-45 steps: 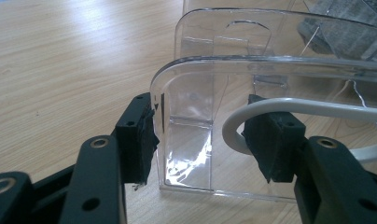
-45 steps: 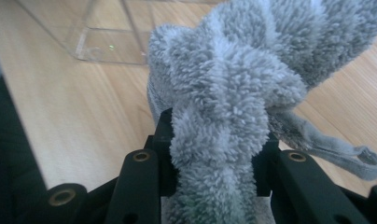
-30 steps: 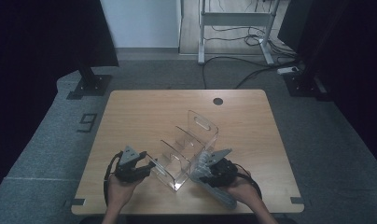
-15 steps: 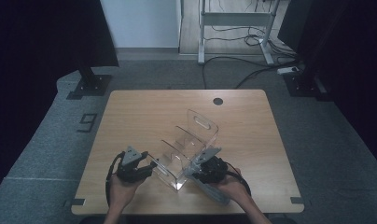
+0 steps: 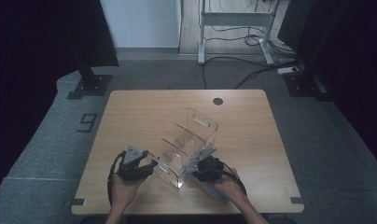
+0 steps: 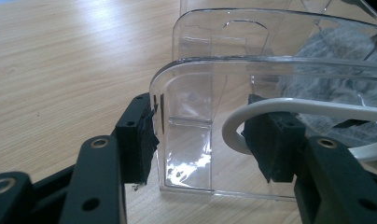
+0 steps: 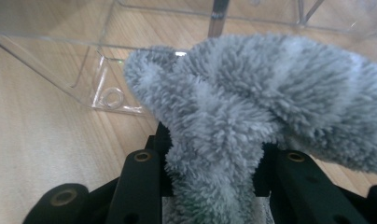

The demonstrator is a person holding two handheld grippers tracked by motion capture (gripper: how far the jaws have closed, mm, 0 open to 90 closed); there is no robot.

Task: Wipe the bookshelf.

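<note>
Left hand-held gripper: its jaws stand on both sides of the near end wall of the clear plastic organizer; the left pad touches the wall, and whether the right pad presses I cannot tell.
Right hand-held gripper: closed on a grey fluffy cloth, which bulges out above the jaws.
Organizer place: on the wooden table, near the front edge, between both hands.
Cloth place: just beside the organizer's open side, low over the table.
White cable: curves across the left gripper view in front of the right jaw.
</note>
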